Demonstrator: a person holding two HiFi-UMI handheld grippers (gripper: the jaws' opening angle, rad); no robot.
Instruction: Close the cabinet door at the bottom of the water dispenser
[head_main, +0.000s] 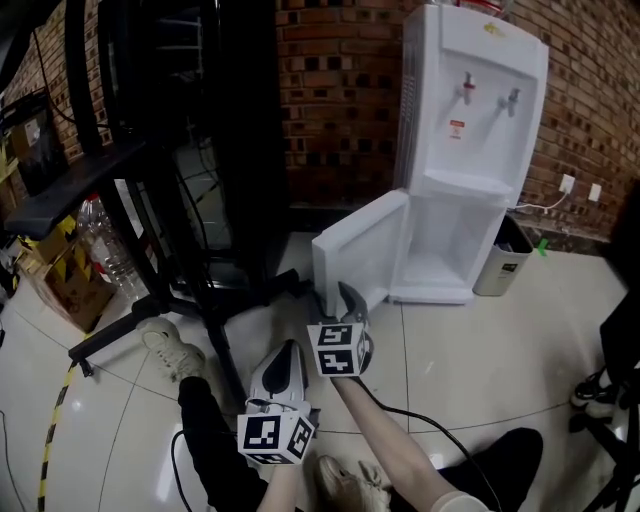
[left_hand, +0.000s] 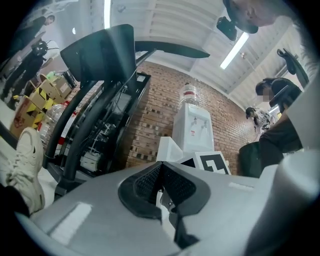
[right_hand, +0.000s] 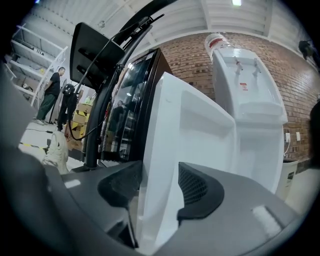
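The white water dispenser (head_main: 470, 150) stands against the brick wall, and its bottom cabinet (head_main: 445, 245) gapes. The cabinet door (head_main: 360, 250) is swung out to the left, toward me. My right gripper (head_main: 337, 297) is at the door's free edge. In the right gripper view the door (right_hand: 165, 150) fills the gap of that gripper (right_hand: 160, 185), one pad on each side; the right pad shows a thin gap. My left gripper (head_main: 290, 352) hangs lower and nearer to me, apart from the door. Its pads (left_hand: 150, 181) meet with nothing between them. The dispenser (left_hand: 195, 127) shows far ahead of it.
A small grey-white bin (head_main: 505, 260) stands right of the dispenser. A black machine frame (head_main: 190, 150) rises on the left, its foot bars (head_main: 110, 340) reaching over the tiled floor. Cardboard boxes (head_main: 60, 275) and a clear bottle (head_main: 105, 250) lie far left. A person's shoe (head_main: 170, 350) is near.
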